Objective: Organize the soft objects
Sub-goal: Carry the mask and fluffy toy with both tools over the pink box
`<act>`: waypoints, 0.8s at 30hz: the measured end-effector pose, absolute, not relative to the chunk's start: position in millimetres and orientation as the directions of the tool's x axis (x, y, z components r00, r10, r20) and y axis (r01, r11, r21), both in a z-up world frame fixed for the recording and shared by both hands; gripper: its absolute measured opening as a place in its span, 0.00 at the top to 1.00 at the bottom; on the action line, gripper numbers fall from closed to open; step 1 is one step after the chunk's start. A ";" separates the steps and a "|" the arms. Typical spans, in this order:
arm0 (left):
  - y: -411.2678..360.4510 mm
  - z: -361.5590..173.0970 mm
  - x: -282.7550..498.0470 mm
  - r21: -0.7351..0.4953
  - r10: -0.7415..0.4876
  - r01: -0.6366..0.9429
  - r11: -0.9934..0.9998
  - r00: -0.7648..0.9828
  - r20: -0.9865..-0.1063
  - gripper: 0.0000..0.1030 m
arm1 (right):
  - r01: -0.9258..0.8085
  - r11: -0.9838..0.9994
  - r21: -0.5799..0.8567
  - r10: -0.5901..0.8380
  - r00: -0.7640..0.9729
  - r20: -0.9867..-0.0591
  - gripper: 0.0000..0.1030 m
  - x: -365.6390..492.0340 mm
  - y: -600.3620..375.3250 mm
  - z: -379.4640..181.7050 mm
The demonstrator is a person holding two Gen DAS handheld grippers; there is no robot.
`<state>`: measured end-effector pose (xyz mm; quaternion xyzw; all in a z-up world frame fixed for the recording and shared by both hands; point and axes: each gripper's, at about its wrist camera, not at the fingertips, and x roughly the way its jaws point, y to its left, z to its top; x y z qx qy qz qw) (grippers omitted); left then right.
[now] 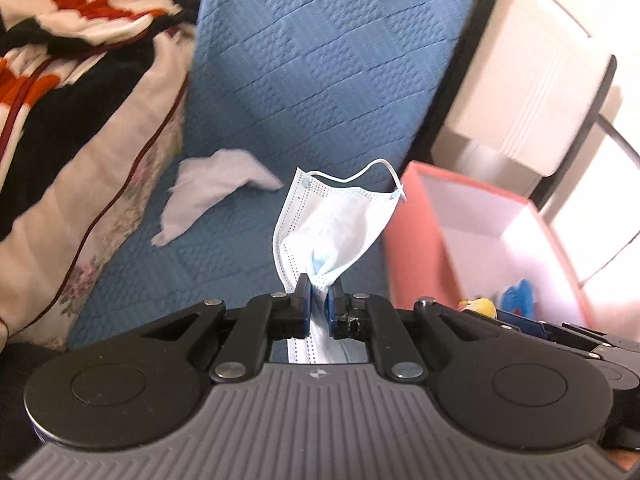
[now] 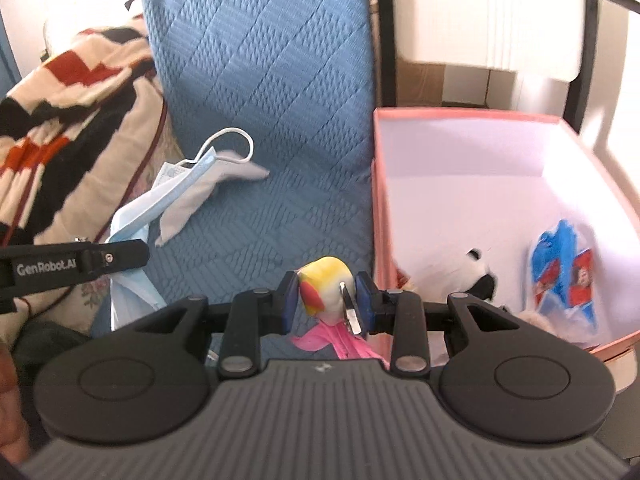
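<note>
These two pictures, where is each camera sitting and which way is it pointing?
Left wrist view: sits on the left gripper, looking down along its fingers, shut on a face mask, over the blue quilt.
Right wrist view: sits on the right gripper, shut on a yellow plush toy, facing the pink box; the left gripper shows at its left edge.
Both show the quilt, mask, white cloth, box and striped blanket.

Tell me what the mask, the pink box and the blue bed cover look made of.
Mask: thin non-woven fabric, matte pale blue, pleated with stitched edges and a white elastic loop. Box: likely cardboard, stiff straight walls, matte pink outside, white inside. Bed cover: quilted textile, matte, with stitched diamond pattern; fibre cannot be told.
</note>
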<state>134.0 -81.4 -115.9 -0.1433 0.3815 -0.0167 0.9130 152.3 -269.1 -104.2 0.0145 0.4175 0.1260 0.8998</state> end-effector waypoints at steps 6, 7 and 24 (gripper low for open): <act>-108.9 -79.9 142.9 -0.287 -0.173 -0.033 0.957 0.730 -0.662 0.91 | -0.206 0.971 0.120 0.229 0.657 -0.718 0.67 155.8 -297.0 -69.1; -114.0 -74.7 143.9 -0.289 -0.179 -0.024 0.957 0.733 -0.656 0.91 | -0.205 0.972 0.118 0.226 0.662 -0.714 0.67 156.8 -300.5 -64.9; -196.4 -38.5 172.2 -0.306 -0.254 0.071 0.949 0.747 -0.615 0.91 | -0.159 0.981 0.110 0.192 0.719 -0.668 0.67 178.0 -375.4 -20.8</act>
